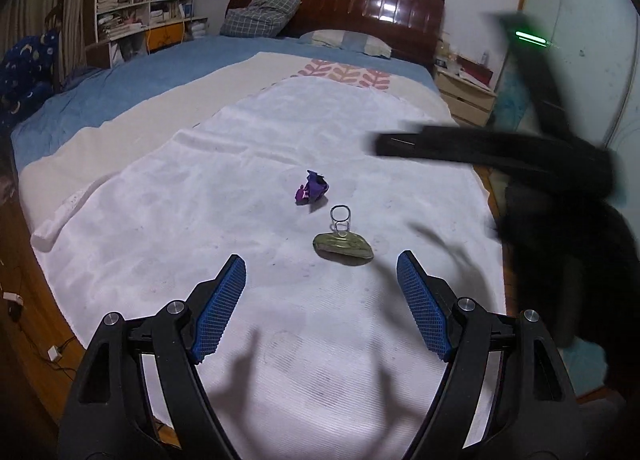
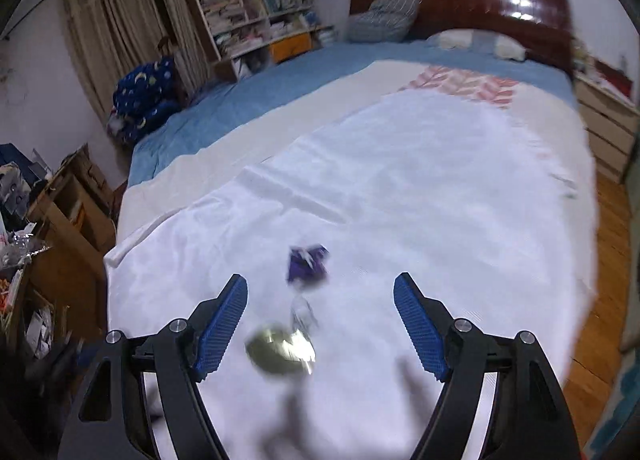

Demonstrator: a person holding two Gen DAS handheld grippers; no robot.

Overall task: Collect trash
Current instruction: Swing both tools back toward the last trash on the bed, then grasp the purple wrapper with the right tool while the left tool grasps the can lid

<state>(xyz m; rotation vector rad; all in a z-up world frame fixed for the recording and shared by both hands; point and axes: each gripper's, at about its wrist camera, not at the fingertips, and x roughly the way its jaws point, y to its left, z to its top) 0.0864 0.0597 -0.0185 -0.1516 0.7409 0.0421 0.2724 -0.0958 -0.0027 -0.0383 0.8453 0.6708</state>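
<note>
On the white sheet (image 1: 240, 163) of the bed, a crushed can lid (image 1: 343, 248) lies just ahead of the left tongs (image 1: 320, 292), its long axis crosswise, with a purple wrapper (image 1: 311, 192) beyond. Both tongs stand wide and empty. The right tongs (image 2: 320, 320) look nearer, the lid (image 2: 280, 352) lying almost between their fingers.

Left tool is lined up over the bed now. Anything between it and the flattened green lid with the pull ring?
Nothing visible: only bare white cover lies between the open left tool and the green lid. The purple wrapper sits beyond it.
</note>
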